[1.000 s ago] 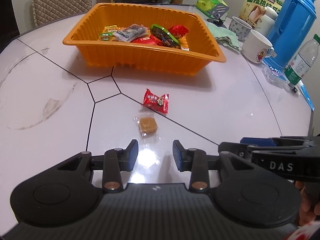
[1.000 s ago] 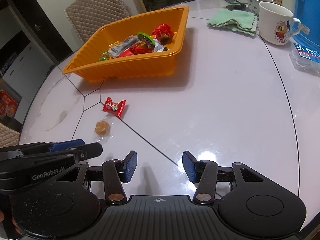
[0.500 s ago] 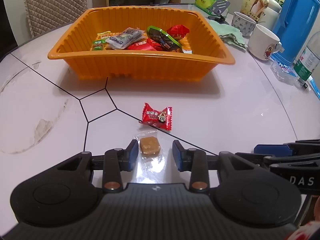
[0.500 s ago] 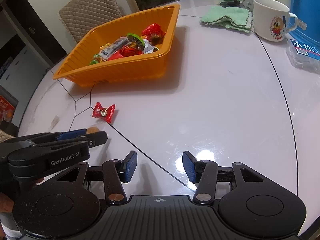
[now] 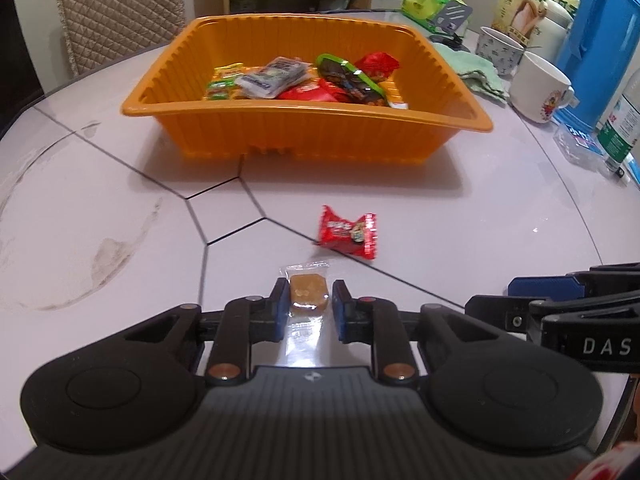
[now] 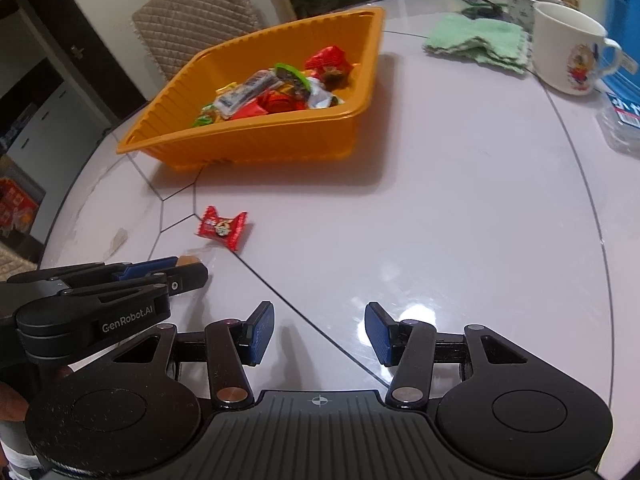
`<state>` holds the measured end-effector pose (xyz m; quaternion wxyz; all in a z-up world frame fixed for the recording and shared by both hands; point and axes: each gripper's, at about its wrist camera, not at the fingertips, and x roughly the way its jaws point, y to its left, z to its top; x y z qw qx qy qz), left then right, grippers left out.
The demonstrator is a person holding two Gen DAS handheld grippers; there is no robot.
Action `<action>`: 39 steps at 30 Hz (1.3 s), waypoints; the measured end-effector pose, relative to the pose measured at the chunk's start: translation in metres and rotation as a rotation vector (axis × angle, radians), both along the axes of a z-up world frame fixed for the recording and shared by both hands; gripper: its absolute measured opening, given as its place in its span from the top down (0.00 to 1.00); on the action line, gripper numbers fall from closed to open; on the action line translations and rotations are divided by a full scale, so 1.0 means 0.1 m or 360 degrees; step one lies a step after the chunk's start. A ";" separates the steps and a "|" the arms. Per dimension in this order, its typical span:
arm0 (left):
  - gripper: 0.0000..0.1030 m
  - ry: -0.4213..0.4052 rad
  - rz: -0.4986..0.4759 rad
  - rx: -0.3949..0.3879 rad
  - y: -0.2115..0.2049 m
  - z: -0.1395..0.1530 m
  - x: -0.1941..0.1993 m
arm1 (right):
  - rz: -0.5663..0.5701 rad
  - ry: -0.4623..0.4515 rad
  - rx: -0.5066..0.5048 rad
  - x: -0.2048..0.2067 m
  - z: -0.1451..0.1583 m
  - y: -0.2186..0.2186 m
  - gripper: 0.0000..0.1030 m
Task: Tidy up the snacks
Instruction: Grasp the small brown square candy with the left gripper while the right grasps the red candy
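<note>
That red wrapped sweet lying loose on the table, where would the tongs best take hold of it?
Probably across the plump middle of the red sweet, coming down from above. It lies flat on the table with frilled ends out to the sides; these look thin and floppy, so pads closing on the body's long edges should hold better.

"GenRobot.AI" on left gripper [image 6: 160, 276] body; "DAS" on right gripper [image 5: 560, 296] body.

Ribbed orange tray [image 5: 312, 136], red-wrapped candy [image 5: 348, 232], tan candy [image 5: 308, 293], black-lined white table [image 5: 460, 220]
</note>
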<state>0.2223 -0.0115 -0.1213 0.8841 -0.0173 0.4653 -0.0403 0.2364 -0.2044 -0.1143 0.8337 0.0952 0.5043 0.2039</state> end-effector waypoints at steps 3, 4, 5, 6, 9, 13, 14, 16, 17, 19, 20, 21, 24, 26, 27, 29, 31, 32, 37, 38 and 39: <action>0.81 0.0005 0.0044 0.0003 0.11 0.01 -0.01 | 0.0058 -0.0028 -0.0003 0.01 -0.01 0.10 0.51; 0.81 0.0005 0.0062 0.0006 0.15 0.01 -0.01 | 0.0081 -0.0039 -0.0006 0.02 -0.01 0.14 0.51; 0.81 0.0006 0.0080 0.0012 0.18 0.01 -0.01 | 0.0108 -0.0053 -0.0007 0.03 -0.02 0.18 0.51; 0.81 0.0007 0.0098 0.0014 0.22 0.01 0.00 | 0.0141 -0.0073 -0.0011 0.04 -0.02 0.24 0.51; 0.81 0.0012 0.0150 0.0012 0.33 0.02 0.01 | 0.0241 -0.0164 -0.0038 0.06 -0.02 0.41 0.51; 0.81 0.0012 0.0182 0.0013 0.42 0.03 0.01 | 0.0400 -0.0330 -0.0100 0.14 0.01 0.64 0.51; 0.81 0.0012 0.0185 0.0012 0.43 0.03 0.01 | 0.0441 -0.0364 -0.0116 0.15 0.02 0.70 0.51; 0.81 0.0013 0.0188 0.0010 0.45 0.03 0.00 | 0.0538 -0.0430 -0.0158 0.19 0.02 0.80 0.51; 0.81 0.0016 0.0185 0.0009 0.46 0.03 0.00 | 0.0585 -0.0460 -0.0179 0.19 0.02 0.85 0.51; 0.81 0.0017 0.0184 0.0011 0.47 0.02 -0.01 | 0.0682 -0.0521 -0.0221 0.19 0.02 0.94 0.51; 0.80 0.0016 0.0183 0.0009 0.48 0.02 -0.01 | 0.0730 -0.0552 -0.0241 0.19 0.02 0.97 0.51; 0.81 0.0016 0.0185 0.0007 0.48 0.02 -0.01 | 0.0780 -0.0587 -0.0268 0.18 0.02 1.00 0.51; 0.80 0.0015 0.0184 0.0004 0.49 0.02 -0.01 | 0.0897 -0.0641 -0.0317 0.19 -0.04 1.08 0.51; 0.81 0.0014 0.0182 0.0004 0.49 0.02 0.00 | 0.0967 -0.0655 -0.0342 0.21 -0.08 1.13 0.51; 0.80 0.0014 0.0180 0.0004 0.49 0.02 0.00 | 0.0990 -0.0657 -0.0353 0.23 -0.11 1.16 0.51; 0.81 0.0014 0.0179 0.0001 0.49 0.02 0.00 | 0.1015 -0.0632 -0.0366 0.26 -0.16 1.19 0.57; 0.81 0.0015 0.0181 -0.0004 0.50 0.02 -0.01 | 0.1014 -0.0570 -0.0362 0.28 -0.17 1.20 0.67; 0.81 0.0015 0.0183 -0.0006 0.51 0.02 -0.01 | 0.0997 -0.0538 -0.0353 0.29 -0.16 1.19 0.67; 0.80 0.0013 0.0183 -0.0009 0.52 0.02 0.00 | 0.0834 -0.0376 -0.0211 0.30 -0.12 1.13 0.67; 0.80 0.0013 0.0182 -0.0009 0.52 0.02 0.00 | 0.0808 -0.0359 -0.0193 0.29 -0.10 1.12 0.68; 0.80 0.0012 0.0182 -0.0009 0.52 0.02 0.00 | 0.0782 -0.0346 -0.0184 0.28 -0.10 1.12 0.68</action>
